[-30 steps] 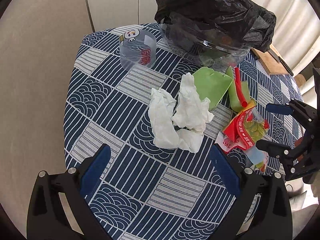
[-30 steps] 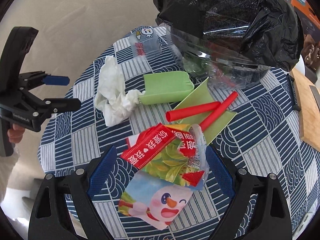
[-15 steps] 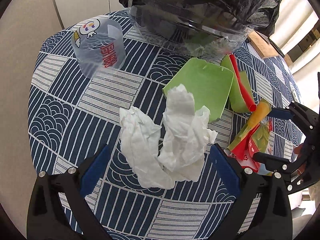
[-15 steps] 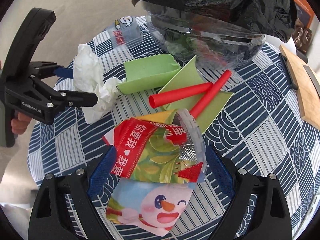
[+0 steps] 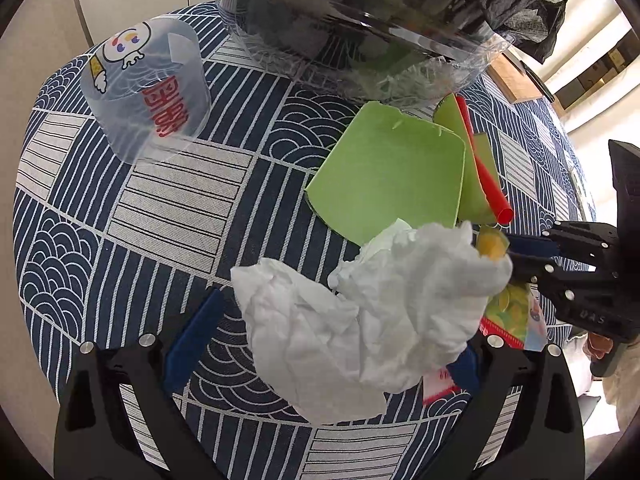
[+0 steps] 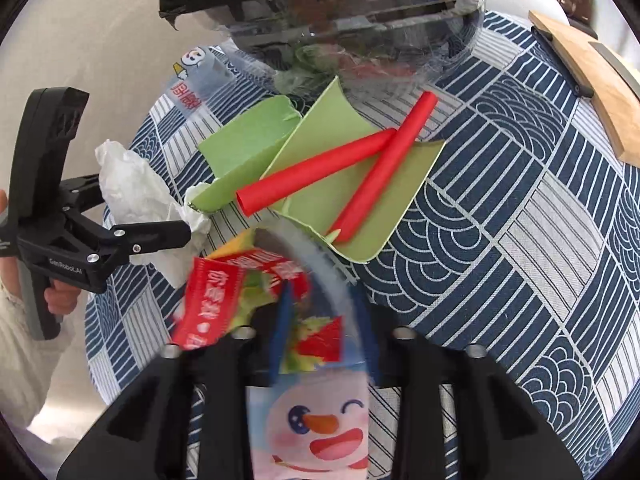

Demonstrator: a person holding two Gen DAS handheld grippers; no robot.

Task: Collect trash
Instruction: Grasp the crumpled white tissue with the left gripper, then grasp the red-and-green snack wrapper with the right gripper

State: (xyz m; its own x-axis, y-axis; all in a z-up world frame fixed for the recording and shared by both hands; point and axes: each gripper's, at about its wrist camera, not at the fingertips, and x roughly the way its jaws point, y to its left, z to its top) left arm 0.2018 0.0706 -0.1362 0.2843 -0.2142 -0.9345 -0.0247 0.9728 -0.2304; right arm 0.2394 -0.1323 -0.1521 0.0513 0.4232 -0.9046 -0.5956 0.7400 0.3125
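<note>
step: grab trash | right gripper point(image 6: 320, 328): we are closing its jaws on the snack wrapper point(image 6: 248, 300) at the table's point(image 6: 520, 220) near edge | left gripper point(image 5: 320, 336): wide, straddling the crumpled tissue point(image 5: 372, 312) | tip: we squeeze fully before lifting, then carry toward the lined bin point(image 5: 360, 40) behind.

- The right tool point(image 6: 320, 320) and the wrapper point(image 6: 308, 412) between its closing jaws are smeared with motion blur; whether the pads press it cannot be told.
- The tissue point(image 5: 384, 312) covers the left tool's right pad and part of the wrapper.
- The bin point(image 5: 360, 40) is cut off by the top edge.
- The board point(image 6: 592, 84) runs out of frame.
</note>
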